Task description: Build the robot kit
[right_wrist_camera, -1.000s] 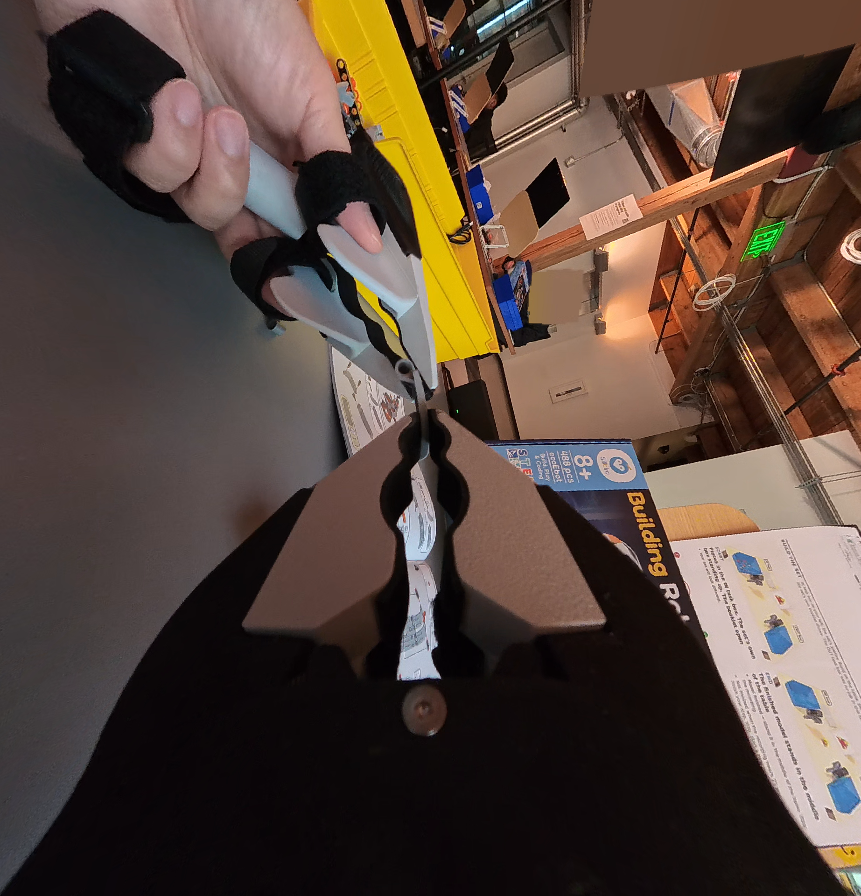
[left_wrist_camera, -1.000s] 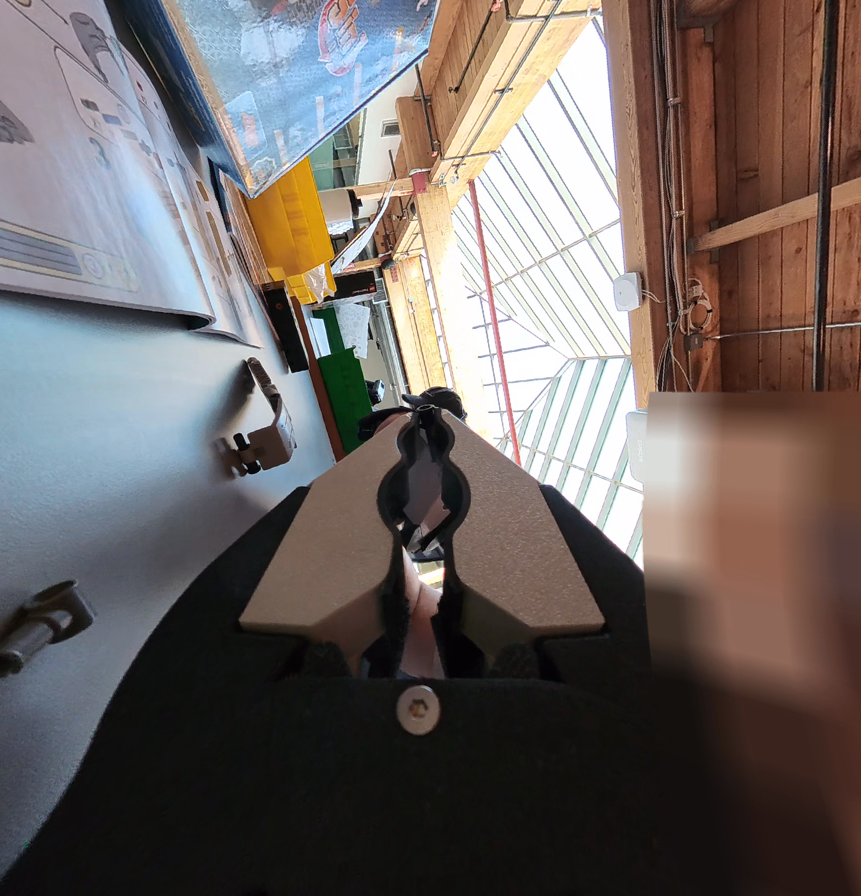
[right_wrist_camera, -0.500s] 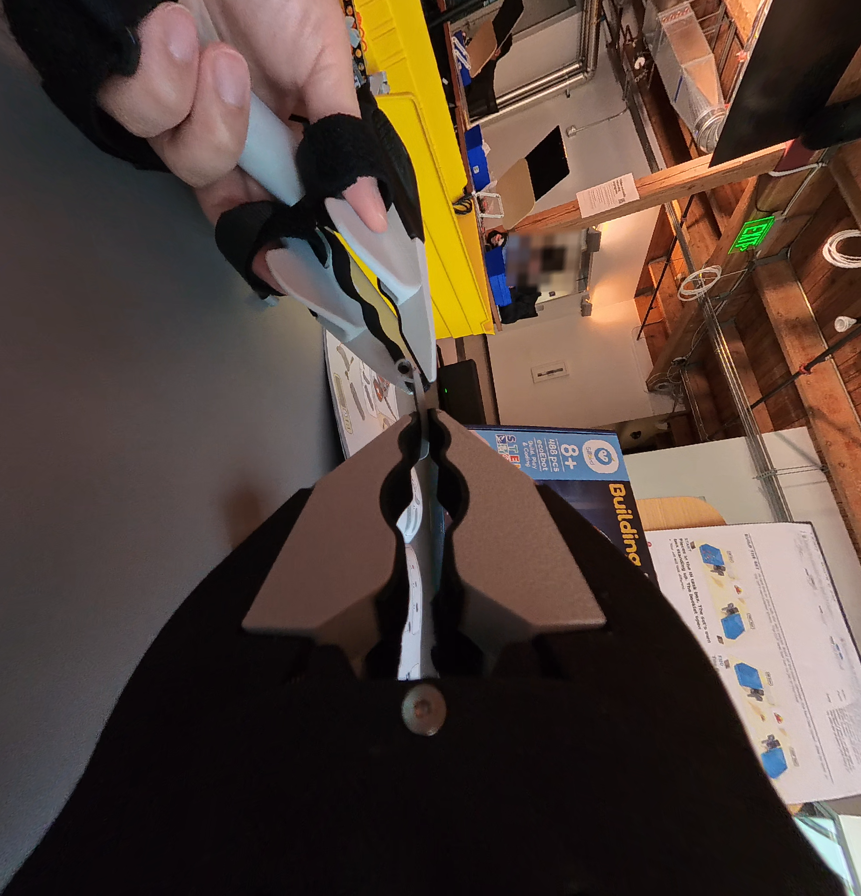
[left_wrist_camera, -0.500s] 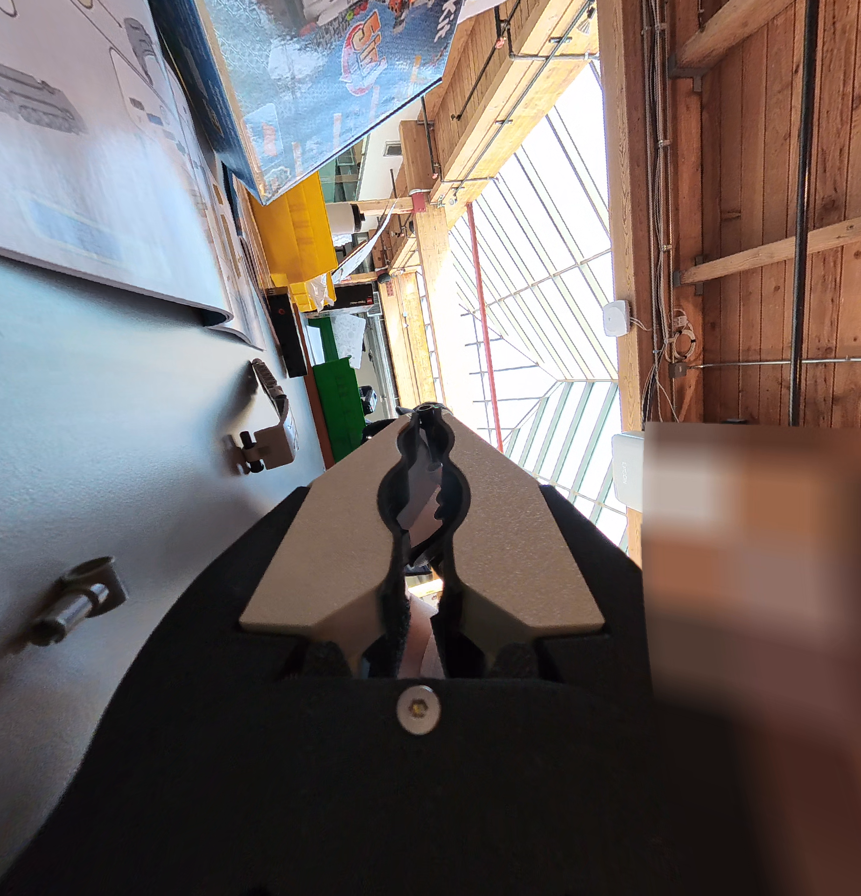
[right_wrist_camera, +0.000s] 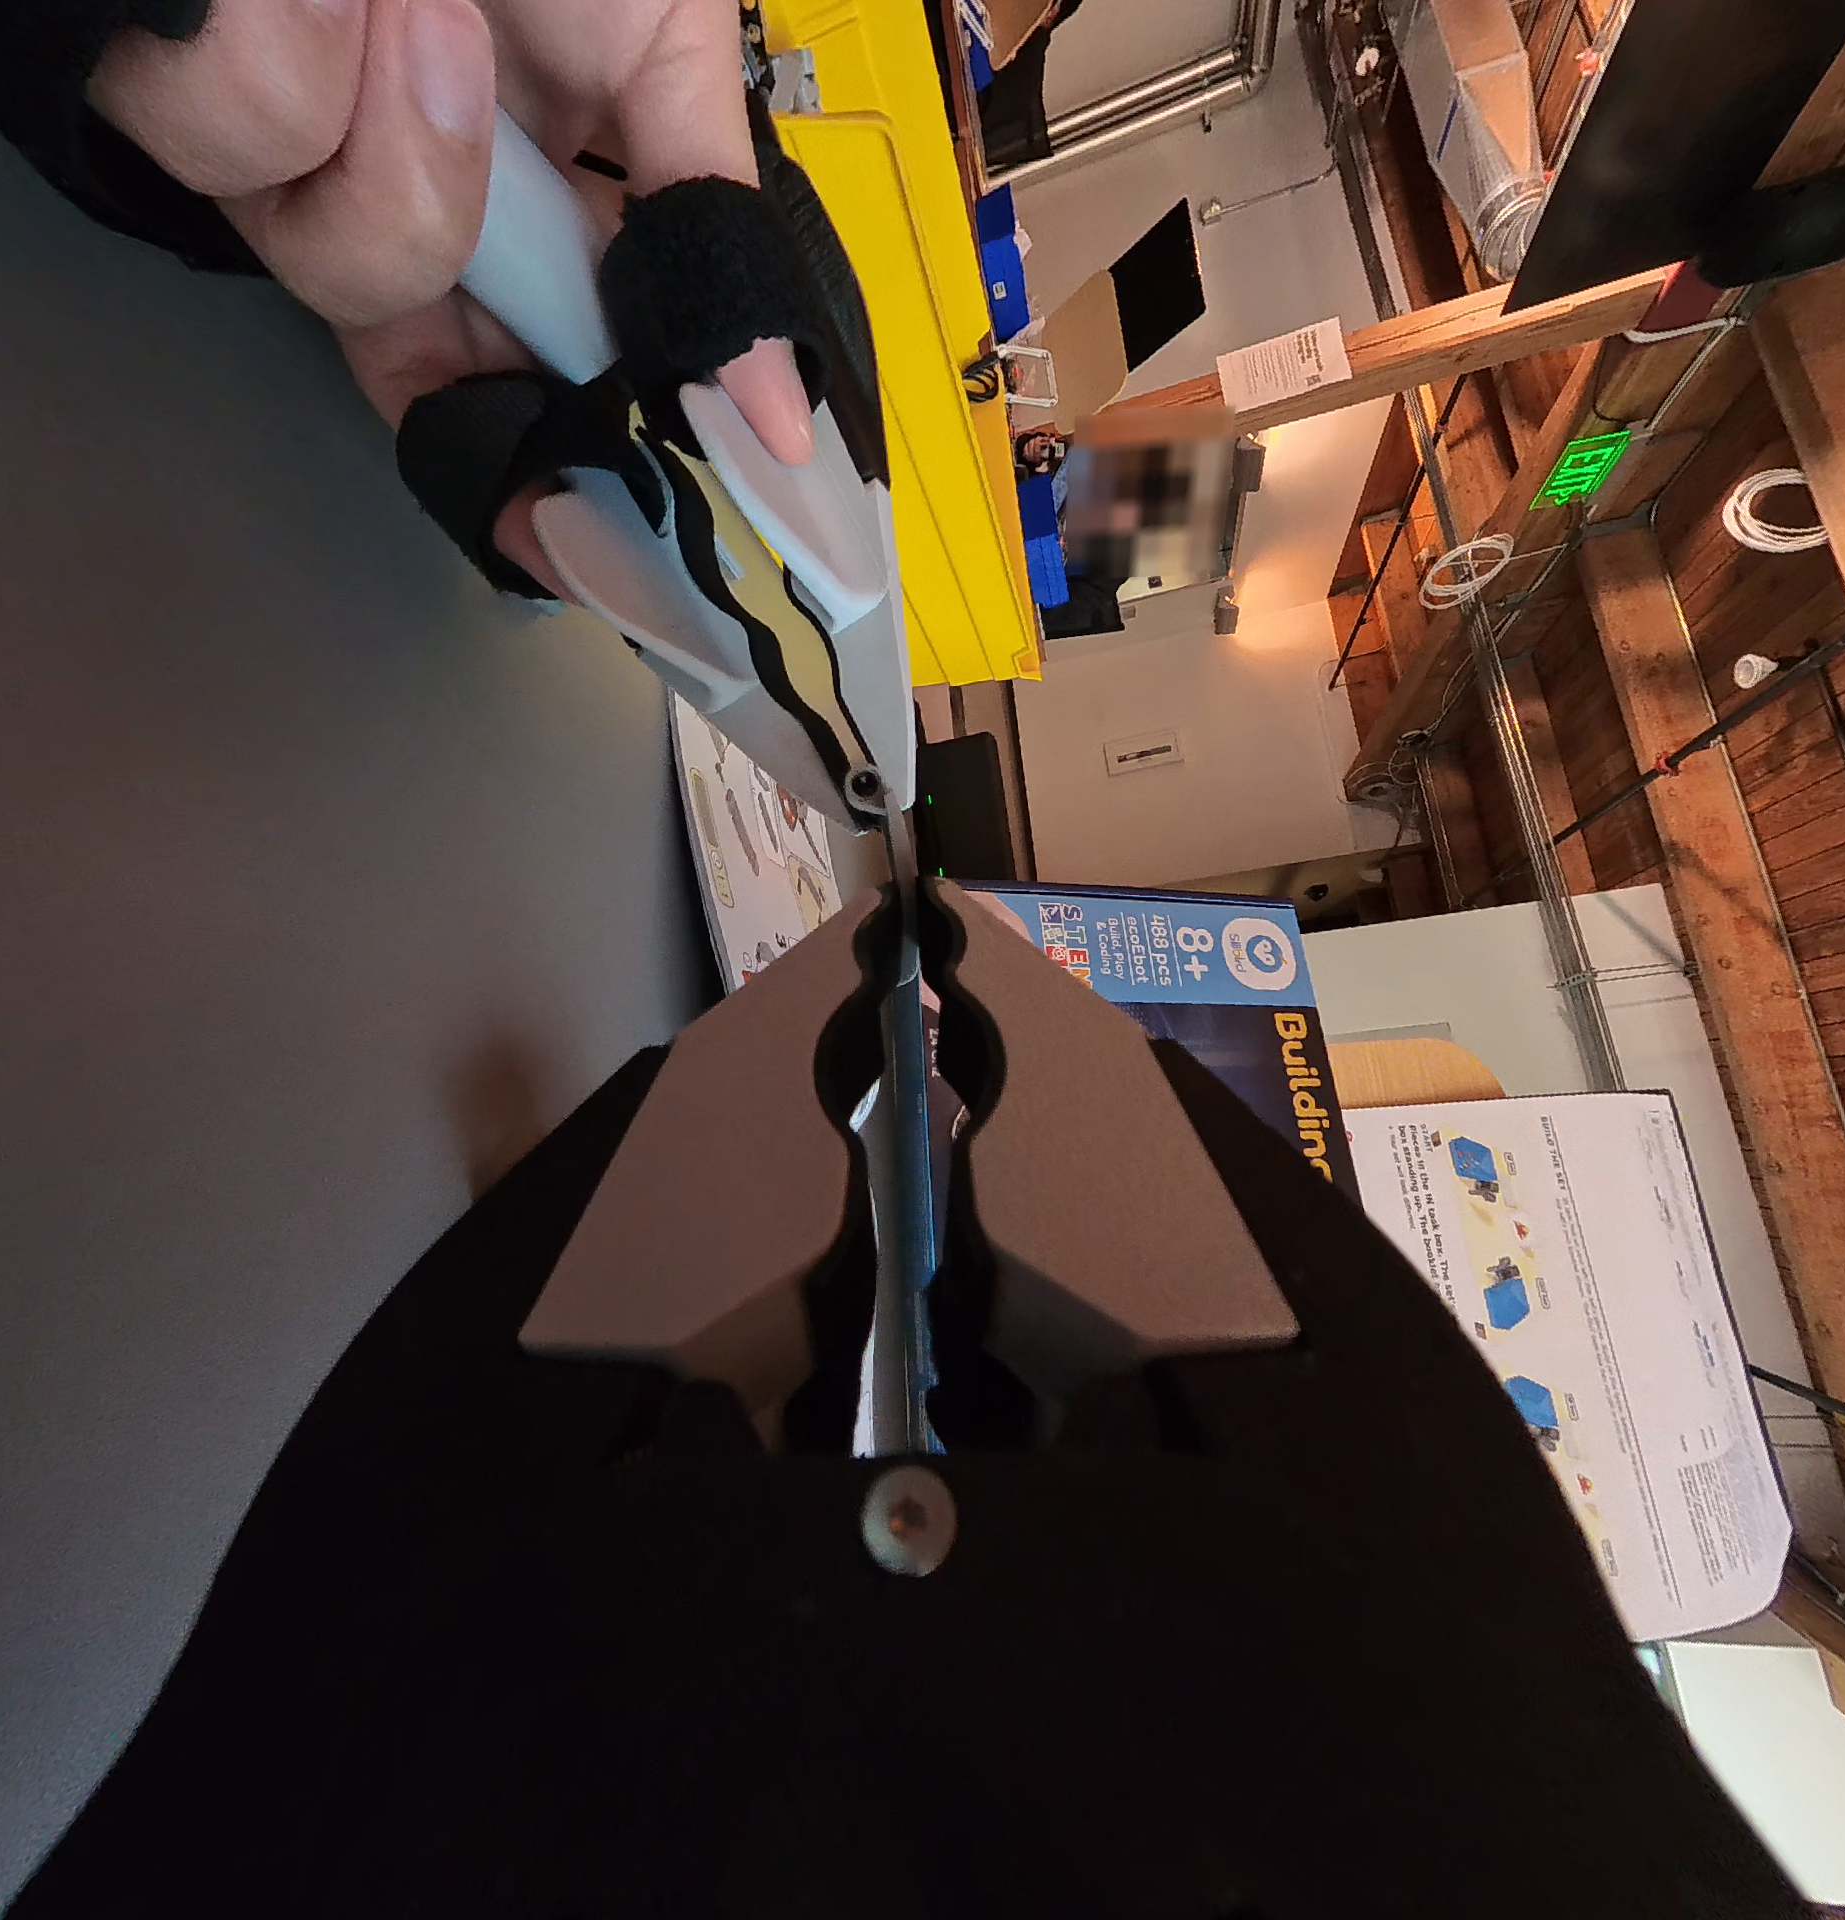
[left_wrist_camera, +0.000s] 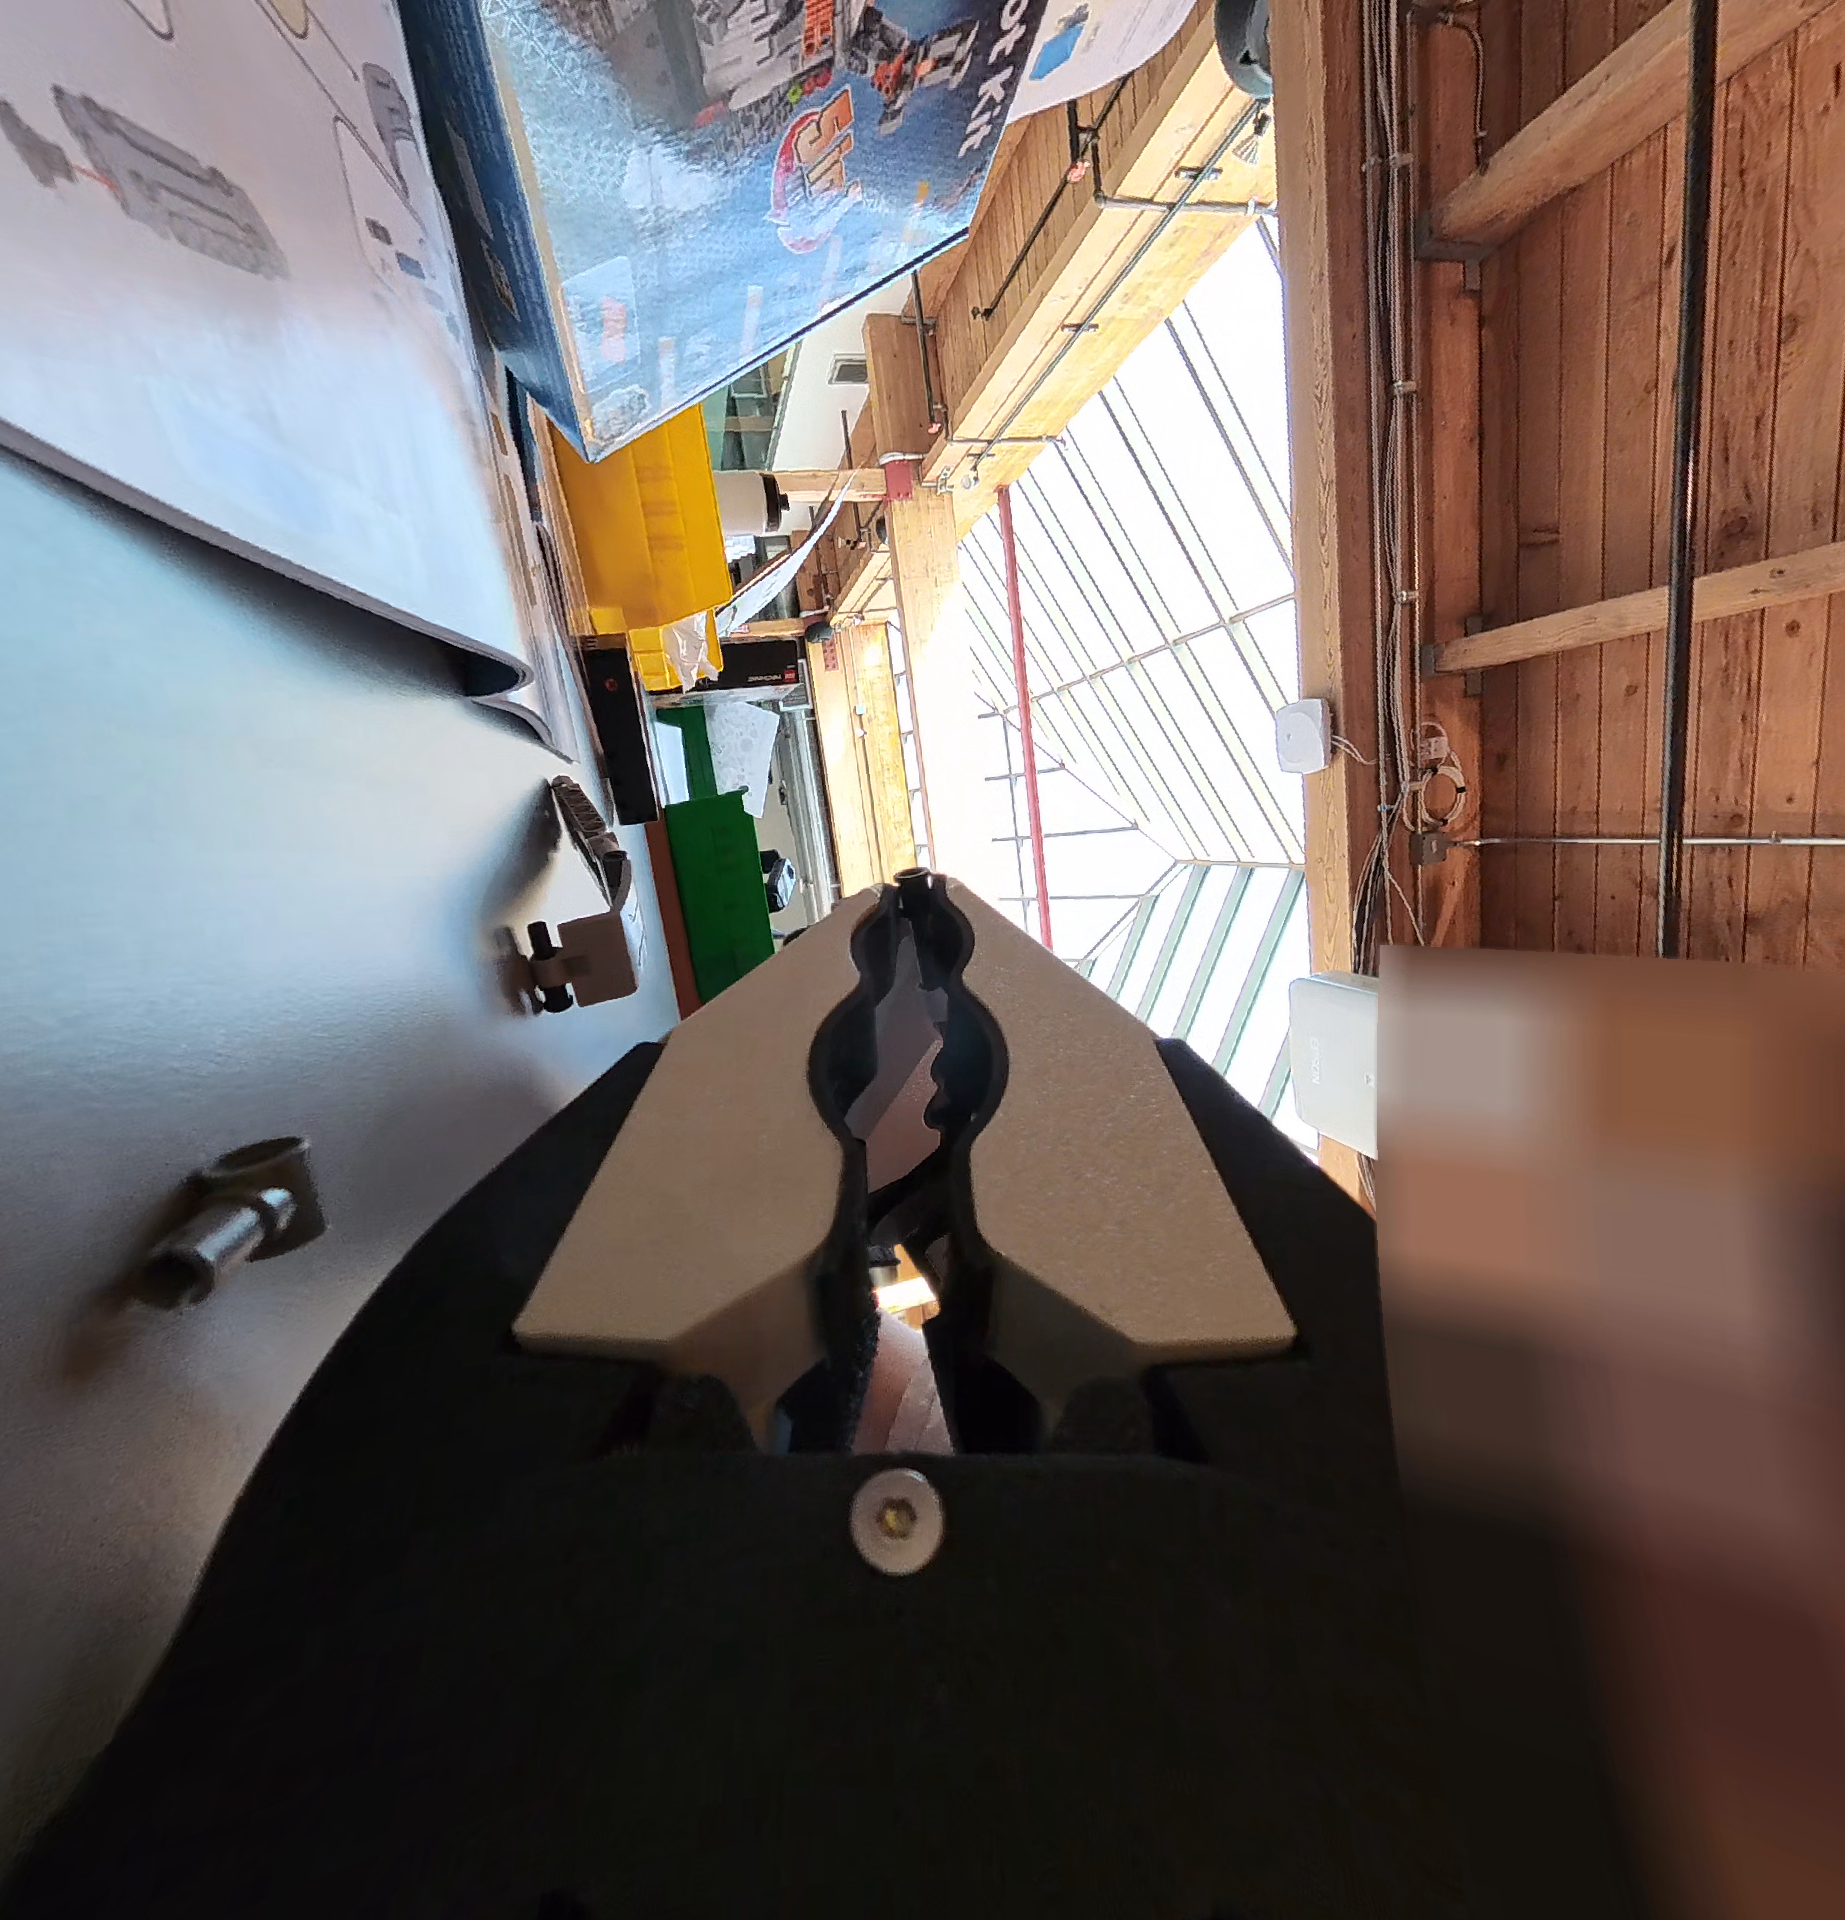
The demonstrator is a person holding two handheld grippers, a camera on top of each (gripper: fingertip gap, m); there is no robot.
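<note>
Containers first: a yellow bin (right_wrist_camera: 897, 364) is being seen at the far edge of the desk (right_wrist_camera: 222, 831), but what's inside can't be made out. Same for the blue box (right_wrist_camera: 1188, 966) lying beside the instruction booklet (left_wrist_camera: 222, 312), nothing of its contents is being shown. A green bin (left_wrist_camera: 720, 904) is being glimpsed farther back, insides hidden too.

The left claw (left_wrist_camera: 910, 914) is being kept clenched on a small dark pin (left_wrist_camera: 910, 883) sticking out at its tip. The right claw (right_wrist_camera: 905, 914) is being kept clamped on a thin grey strip (right_wrist_camera: 902, 1143), seen edge-on, and the strip's far end is being touched to the pin up off the desk. 2 loose grey parts (left_wrist_camera: 575, 961) (left_wrist_camera: 232, 1221) are being left on the desk.

Compared with 1 second back: the left claw and the hand (right_wrist_camera: 430, 208) gripping it are being shown closer to the right camera, and the strip is being held straighter between the jaws.
</note>
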